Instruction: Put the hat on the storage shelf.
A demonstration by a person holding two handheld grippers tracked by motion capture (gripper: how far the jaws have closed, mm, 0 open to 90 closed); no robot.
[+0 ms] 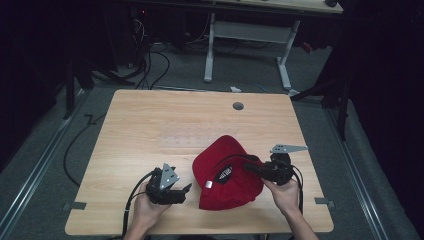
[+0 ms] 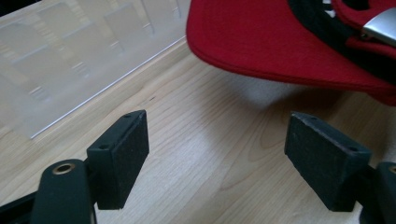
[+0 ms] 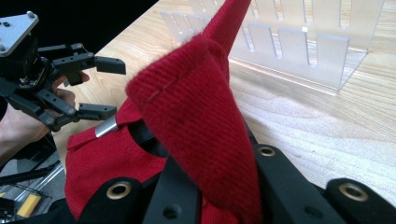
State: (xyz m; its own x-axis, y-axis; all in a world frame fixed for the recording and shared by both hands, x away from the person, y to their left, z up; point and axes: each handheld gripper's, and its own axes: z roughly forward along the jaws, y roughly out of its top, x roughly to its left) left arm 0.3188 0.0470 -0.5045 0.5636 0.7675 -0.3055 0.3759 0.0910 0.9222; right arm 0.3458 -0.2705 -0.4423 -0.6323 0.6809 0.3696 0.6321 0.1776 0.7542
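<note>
Red woven cap (image 3: pixel 187 116) pinched in the closed right tool (image 3: pixel 219 186); left tool (image 2: pixel 224 158) wide open, empty.

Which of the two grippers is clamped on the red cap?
The right gripper: its jaws pinch a fold of the red cap. The left gripper stands open beside the cap, holding nothing.

Black hand-held gripper (image 1: pixel 186 190) each hand, grey three-cornered plates, trailing black cables.

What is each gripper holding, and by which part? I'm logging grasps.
The right gripper pinches the red cap by a fold of its fabric edge; the left gripper is open, holding nothing.
</note>
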